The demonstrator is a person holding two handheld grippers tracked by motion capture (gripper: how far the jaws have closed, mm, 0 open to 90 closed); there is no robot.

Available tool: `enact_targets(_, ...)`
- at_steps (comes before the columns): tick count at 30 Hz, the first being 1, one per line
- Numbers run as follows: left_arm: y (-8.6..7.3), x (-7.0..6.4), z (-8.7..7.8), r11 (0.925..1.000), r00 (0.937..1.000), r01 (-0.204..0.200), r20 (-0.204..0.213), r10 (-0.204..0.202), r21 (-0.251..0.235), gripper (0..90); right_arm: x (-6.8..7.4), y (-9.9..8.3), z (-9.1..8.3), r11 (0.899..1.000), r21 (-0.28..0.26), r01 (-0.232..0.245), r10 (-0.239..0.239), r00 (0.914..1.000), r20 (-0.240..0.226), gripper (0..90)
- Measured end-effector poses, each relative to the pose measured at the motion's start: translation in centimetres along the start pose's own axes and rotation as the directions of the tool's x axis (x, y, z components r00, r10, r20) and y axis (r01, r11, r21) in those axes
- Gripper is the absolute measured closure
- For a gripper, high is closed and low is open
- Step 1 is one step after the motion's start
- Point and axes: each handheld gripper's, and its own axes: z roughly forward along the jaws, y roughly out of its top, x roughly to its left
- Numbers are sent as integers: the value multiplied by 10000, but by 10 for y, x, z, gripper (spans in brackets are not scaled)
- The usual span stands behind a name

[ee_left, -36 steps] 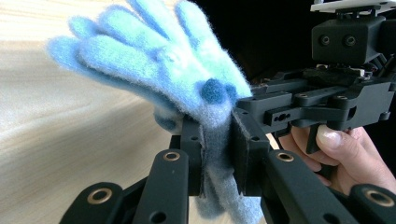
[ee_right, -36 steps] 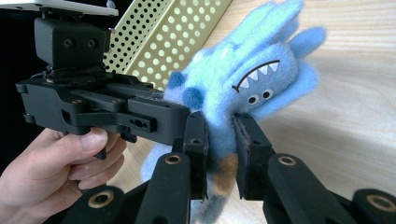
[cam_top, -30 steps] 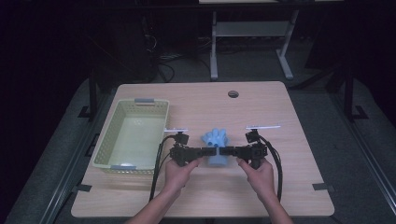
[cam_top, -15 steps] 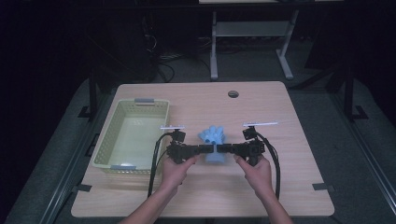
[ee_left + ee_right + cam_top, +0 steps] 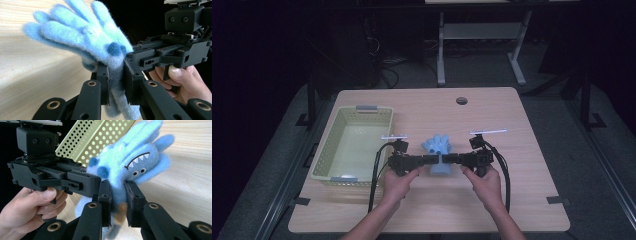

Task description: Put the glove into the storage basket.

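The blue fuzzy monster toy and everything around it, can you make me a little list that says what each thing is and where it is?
toy: blue fuzzy monster, with zigzag teeth and two small eyes
toy place: middle of the wooden table, held between both claws
left claw: shut on the toy
right claw: shut on the toy
basket: pale green, dotted with holes, left of the toy, nothing inside it
hands: left hand and right hand, one on each claw
table hole: round, near the far edge
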Motion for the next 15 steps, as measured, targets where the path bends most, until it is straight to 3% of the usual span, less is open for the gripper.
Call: enact_targets(15,4,3,-16,9998,10000,90,-9,-91,-196,762,11,10,8,9997,111,215,-215,9998,2,764)
